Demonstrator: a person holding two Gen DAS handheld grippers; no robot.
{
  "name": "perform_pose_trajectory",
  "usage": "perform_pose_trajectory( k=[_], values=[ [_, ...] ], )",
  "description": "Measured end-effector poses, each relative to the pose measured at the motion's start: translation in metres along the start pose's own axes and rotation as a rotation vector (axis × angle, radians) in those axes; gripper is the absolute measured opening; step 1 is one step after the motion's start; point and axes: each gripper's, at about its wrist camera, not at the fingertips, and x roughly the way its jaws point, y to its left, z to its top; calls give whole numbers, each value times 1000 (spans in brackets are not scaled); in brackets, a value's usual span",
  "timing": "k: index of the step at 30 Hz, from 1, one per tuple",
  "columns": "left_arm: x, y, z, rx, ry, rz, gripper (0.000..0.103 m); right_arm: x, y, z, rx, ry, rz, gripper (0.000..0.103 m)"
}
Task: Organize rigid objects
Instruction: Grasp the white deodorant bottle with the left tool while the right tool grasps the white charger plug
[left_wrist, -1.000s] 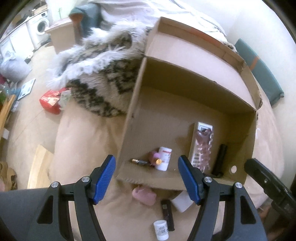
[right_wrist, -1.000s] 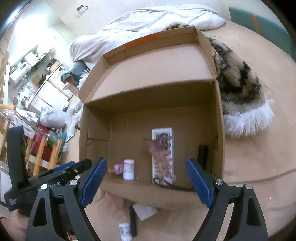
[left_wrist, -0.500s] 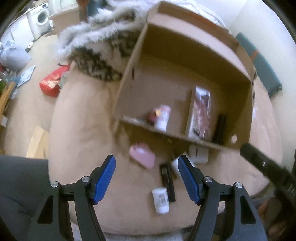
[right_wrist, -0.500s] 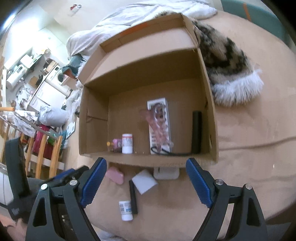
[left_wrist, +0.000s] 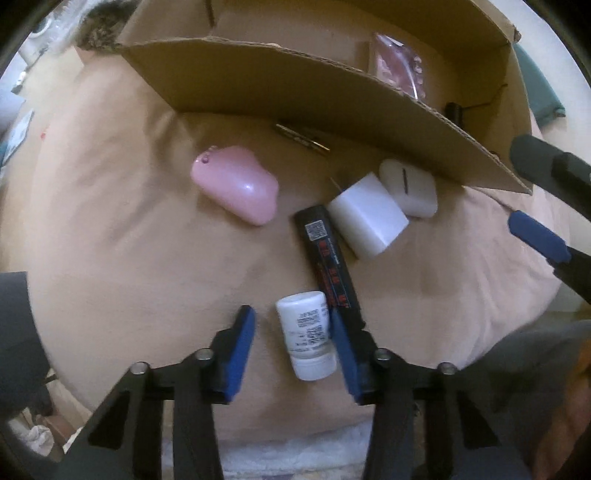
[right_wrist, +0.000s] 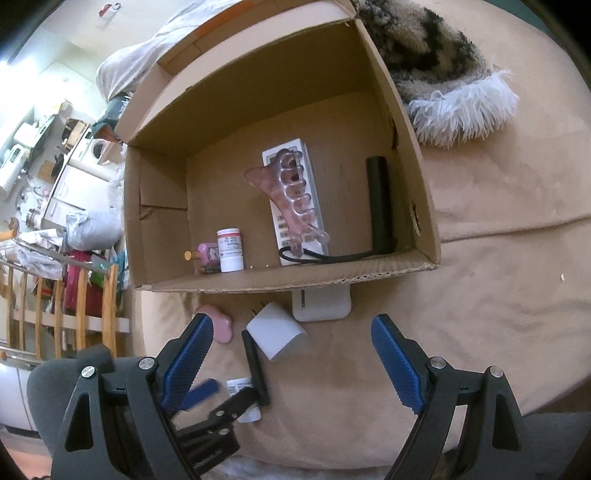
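Fingers of the left gripper (left_wrist: 293, 341) are closing around a small white bottle (left_wrist: 307, 338) lying near the front edge of the tan bed cover (left_wrist: 110, 258); the left pad is not touching it. A black stick (left_wrist: 328, 260) lies just beside it. Farther back lie a pink case (left_wrist: 236, 188) and two white blocks (left_wrist: 367, 216). The right gripper (right_wrist: 291, 360) hangs wide open, holding nothing. Behind stands the cardboard box (right_wrist: 424, 206) with more things inside.
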Motion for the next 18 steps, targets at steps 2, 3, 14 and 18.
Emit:
perform_pose_trajectory(
  k=[2, 3, 14, 18],
  values=[
    [-1, -1, 0, 8, -7, -14, 27, 2, 0, 1, 1, 5, -2, 93],
    [-1, -2, -1, 8, -7, -16, 27, 2, 0, 1, 1, 7, -2, 93],
    [-5, 20, 9, -42, -5, 66, 24, 29, 2, 1, 25, 144, 114, 90],
    [6, 19, 15, -50, 10, 82, 24, 53, 2, -3, 58, 230, 122, 84]
  ],
)
